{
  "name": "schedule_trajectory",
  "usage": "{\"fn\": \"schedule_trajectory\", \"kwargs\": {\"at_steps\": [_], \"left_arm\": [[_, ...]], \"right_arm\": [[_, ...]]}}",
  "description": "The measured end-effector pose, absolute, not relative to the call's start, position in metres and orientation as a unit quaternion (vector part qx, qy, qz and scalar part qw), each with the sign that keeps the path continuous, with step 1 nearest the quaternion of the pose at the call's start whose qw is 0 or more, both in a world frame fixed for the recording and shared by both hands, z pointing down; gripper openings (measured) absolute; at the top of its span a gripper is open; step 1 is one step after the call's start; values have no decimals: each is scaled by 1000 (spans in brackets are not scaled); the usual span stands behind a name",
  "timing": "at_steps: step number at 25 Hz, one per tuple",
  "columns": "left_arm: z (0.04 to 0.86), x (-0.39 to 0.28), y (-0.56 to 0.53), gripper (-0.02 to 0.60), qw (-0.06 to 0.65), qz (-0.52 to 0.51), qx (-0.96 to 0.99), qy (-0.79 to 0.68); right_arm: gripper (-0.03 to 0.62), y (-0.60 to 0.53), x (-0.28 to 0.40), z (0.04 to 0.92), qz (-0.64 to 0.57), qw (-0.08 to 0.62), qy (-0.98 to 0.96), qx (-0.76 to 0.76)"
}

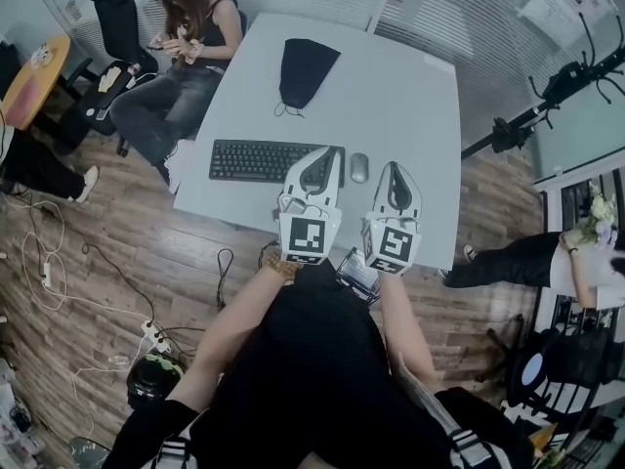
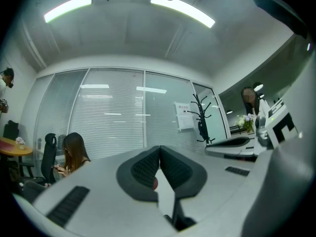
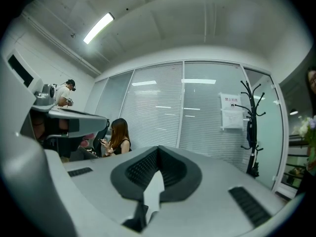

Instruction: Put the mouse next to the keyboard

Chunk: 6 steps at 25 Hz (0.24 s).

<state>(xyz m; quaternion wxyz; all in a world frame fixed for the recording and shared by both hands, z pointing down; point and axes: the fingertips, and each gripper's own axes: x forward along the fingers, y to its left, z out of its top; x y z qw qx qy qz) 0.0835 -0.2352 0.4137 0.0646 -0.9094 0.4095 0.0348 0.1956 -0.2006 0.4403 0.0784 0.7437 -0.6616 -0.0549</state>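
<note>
Showing ribbed pads (image 2: 144,170) pressed together empty, left gripper (image 1: 328,154) and right gripper (image 1: 395,168) flank the oval mouse (image 1: 359,167).

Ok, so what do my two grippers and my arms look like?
Both the left gripper and right gripper have pale grey shells with black ribbed pads, and each carries a cube with black-and-white square markers. The person wears a black top; the forearms are bare.

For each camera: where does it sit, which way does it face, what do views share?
Head view: on the head, facing down at keyboard, mouse; left gripper, right gripper, forearms show.
Left gripper view: on that gripper, along its shut fingers toward blinds.
Right gripper view: likewise, along its shut fingers toward blinds.
Both gripper views share the seated person and coat rack.
</note>
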Motion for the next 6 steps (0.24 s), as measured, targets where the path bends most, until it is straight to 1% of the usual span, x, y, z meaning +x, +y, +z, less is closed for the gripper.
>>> {"fn": "schedule_trajectory", "kwargs": {"at_steps": [6], "left_arm": [[417,92,-234,12,67,31,-910,407]], "right_arm": [[-5,-199,208,445,-52,85,-658,746]]}}
